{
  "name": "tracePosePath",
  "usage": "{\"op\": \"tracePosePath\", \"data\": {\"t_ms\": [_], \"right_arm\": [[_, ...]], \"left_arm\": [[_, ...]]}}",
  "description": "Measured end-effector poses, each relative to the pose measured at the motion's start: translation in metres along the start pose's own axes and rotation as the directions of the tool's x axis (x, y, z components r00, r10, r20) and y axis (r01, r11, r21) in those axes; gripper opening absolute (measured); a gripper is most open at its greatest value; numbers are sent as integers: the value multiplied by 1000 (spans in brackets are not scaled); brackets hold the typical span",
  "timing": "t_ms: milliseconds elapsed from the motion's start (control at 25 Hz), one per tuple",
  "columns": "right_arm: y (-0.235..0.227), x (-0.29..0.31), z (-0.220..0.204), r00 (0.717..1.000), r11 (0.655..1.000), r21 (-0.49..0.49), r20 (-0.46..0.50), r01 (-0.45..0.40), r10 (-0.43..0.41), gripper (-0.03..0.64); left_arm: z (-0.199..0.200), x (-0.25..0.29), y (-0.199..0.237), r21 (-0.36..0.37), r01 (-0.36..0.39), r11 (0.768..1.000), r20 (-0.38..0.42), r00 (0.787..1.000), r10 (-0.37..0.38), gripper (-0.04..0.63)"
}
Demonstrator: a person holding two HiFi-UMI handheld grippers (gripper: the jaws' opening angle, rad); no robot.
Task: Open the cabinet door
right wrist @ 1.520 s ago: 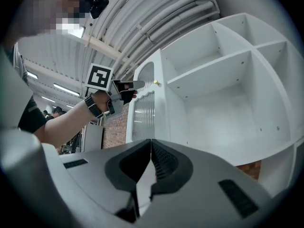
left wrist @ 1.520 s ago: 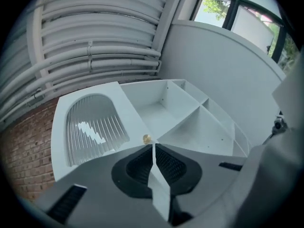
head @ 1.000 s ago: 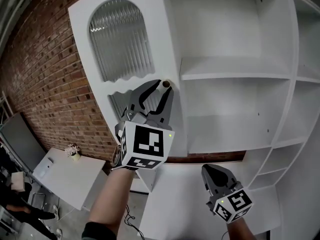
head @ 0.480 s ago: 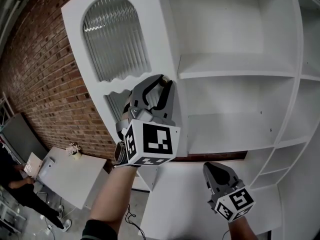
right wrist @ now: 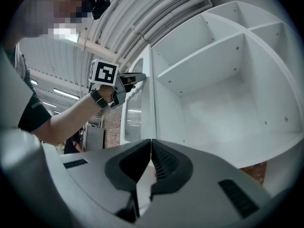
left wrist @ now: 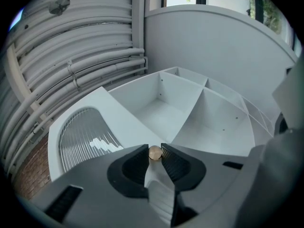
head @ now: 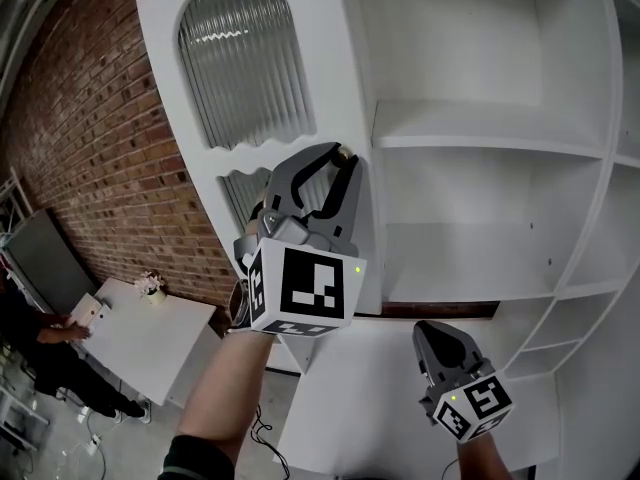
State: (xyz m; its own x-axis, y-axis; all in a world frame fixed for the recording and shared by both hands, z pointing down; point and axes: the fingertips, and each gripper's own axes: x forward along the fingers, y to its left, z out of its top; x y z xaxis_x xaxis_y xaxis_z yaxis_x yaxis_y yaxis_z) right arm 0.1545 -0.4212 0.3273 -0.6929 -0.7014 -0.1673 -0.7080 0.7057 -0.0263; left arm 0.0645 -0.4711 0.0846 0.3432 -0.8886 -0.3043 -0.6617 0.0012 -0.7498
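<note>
Brick wall (head: 90, 148) backed the white cabinet (head: 480, 138), its door (head: 330, 68) swung outward. The left gripper (head: 340, 158) had just been closing and pinched the door's knob (left wrist: 155, 153); the right gripper (right wrist: 150, 144) hung clenched, empty. Pulling steadily along the hinge's arc, grip firm, seemed wisest.

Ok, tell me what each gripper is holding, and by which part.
The left gripper, whose fingers have just been closing, holds the cabinet door by its round knob. The right gripper holds nothing.
</note>
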Motion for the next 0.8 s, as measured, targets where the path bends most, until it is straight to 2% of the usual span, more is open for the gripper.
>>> {"op": "tracePosePath", "data": {"t_ms": [360,800], "right_arm": [[16,1,0,1000,1000,-8,-9,-10,10,5],[33,-14,4,1000,1000,-3,-11,29,-29,5]], "left_arm": [[8,-25,4,-27,34,999,39,999,-33,81],[18,-63,12,-73,79,994,83,994,-73,75]]}}
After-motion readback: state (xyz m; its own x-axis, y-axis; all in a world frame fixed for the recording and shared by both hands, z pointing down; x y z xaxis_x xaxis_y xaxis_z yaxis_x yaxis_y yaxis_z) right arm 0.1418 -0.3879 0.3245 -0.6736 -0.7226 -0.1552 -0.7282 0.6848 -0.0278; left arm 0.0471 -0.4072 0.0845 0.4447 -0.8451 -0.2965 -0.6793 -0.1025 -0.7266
